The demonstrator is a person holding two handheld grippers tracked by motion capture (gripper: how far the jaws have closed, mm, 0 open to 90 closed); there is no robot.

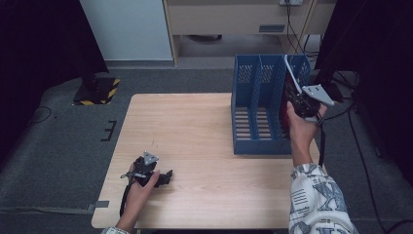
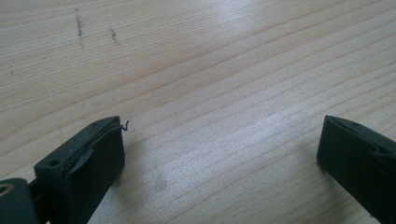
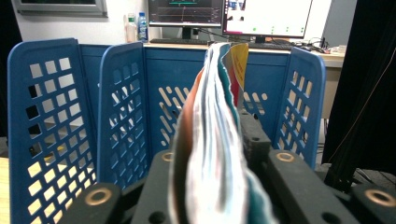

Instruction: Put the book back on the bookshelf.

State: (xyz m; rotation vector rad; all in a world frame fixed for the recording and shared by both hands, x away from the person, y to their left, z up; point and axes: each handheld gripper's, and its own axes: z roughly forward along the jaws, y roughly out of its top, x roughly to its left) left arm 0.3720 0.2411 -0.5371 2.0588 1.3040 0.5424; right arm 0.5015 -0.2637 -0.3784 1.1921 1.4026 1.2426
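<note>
A blue file rack (image 1: pixel 257 105) with several slots stands on the right side of the wooden table (image 1: pixel 195 126). My right gripper (image 1: pixel 298 103) is held at the rack's rightmost slot, with a thin magazine (image 1: pixel 290 73) standing upright between its jaws. In the right gripper view the magazine (image 3: pixel 210 116) fills the gap of the right gripper (image 3: pixel 210 144), both pads lie against its covers, and the rack's perforated walls (image 3: pixel 46 121) rise behind it. My left gripper (image 1: pixel 167 176) rests on the table near the front left. Its jaws stand wide apart over bare wood (image 2: pixel 224 140).
A desk with monitors (image 3: pixel 187 11) and bottles sits beyond the rack. Dark curtains flank the table at both sides. A black stand with a yellow-striped base (image 1: pixel 97 90) is on the floor at the far left. Cables run over the carpet at the right.
</note>
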